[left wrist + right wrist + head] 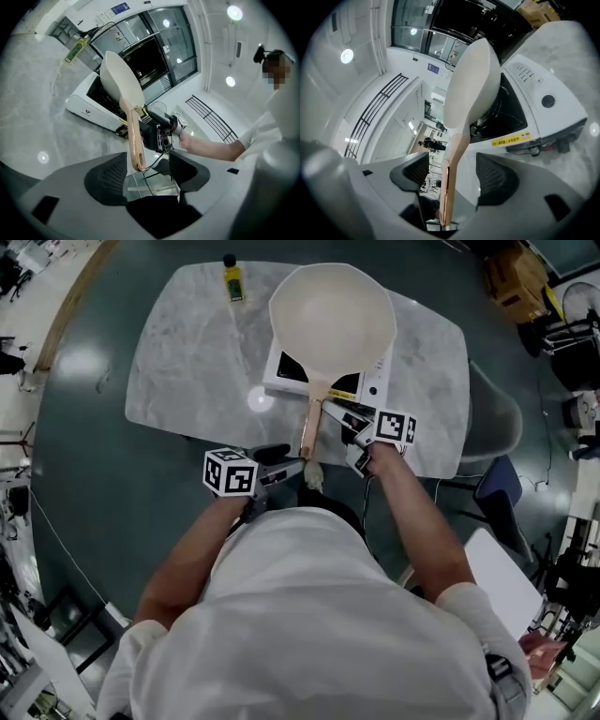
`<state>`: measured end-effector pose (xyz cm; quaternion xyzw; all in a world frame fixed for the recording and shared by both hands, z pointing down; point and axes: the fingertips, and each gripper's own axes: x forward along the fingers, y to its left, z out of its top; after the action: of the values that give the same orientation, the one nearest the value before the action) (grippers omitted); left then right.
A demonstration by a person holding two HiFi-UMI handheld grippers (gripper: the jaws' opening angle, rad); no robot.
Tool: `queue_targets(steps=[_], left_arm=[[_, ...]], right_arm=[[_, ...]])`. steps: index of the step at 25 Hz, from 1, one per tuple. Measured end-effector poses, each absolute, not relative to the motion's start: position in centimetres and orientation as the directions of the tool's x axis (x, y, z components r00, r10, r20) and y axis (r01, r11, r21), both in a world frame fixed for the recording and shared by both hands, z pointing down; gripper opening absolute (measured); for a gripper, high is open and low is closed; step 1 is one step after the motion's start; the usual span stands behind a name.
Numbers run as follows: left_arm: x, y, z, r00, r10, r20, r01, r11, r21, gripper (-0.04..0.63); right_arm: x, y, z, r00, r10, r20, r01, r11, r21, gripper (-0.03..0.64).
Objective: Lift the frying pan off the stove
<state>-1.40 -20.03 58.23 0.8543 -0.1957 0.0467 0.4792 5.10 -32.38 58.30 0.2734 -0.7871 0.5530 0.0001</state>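
Note:
A cream frying pan (pixel 333 315) rests on a white single-burner stove (pixel 281 373) on the marble table (pixel 178 362). Its wooden handle (pixel 310 423) points toward me. My left gripper (pixel 281 467) stands open at the handle's free end; in the left gripper view the handle (pixel 134 140) ends between the two pads with gaps on both sides of my left gripper (pixel 147 176). My right gripper (pixel 349 432) is open around the handle's middle; in the right gripper view the handle (pixel 449 187) runs between the spread pads of my right gripper (pixel 454 176) without touching them. The pan (pixel 471 79) still sits over the stove (pixel 543 101).
A small yellow bottle (pixel 232 279) stands at the table's far edge, left of the pan. A grey chair (pixel 497 413) stands at the table's right side. The table's near edge lies just under my grippers.

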Motion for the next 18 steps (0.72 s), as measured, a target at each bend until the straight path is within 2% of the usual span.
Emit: queue_targets(steps=[9, 13, 15, 16, 18], left_arm=[[2.0, -23.5, 61.3, 0.904, -0.315, 0.289, -0.392, -0.339, 0.855, 0.276], [3.0, -24.4, 61.9, 0.911, -0.311, 0.271, -0.366, -0.309, 0.878, 0.275], [3.4, -24.5, 62.0, 0.914, -0.311, 0.261, -0.354, -0.294, 0.888, 0.266], [3.5, -24.4, 62.0, 0.915, -0.307, 0.261, -0.352, -0.295, 0.888, 0.236], [3.7, -24.1, 61.9, 0.919, -0.293, 0.265, -0.354, -0.314, 0.881, 0.148]], right_arm=[[-0.3, -36.3, 60.4, -0.940, -0.260, 0.222, -0.274, 0.187, -0.943, 0.319], [-0.9, -37.4, 60.3, -0.952, -0.247, 0.181, -0.229, 0.183, -0.956, 0.258], [-0.9, -37.5, 60.1, -0.956, -0.245, 0.161, -0.208, 0.180, -0.961, 0.207], [-0.8, -37.5, 60.2, -0.957, -0.246, 0.154, -0.200, 0.174, -0.964, 0.182], [-0.9, -37.4, 60.2, -0.957, -0.250, 0.149, -0.194, 0.165, -0.967, 0.175]])
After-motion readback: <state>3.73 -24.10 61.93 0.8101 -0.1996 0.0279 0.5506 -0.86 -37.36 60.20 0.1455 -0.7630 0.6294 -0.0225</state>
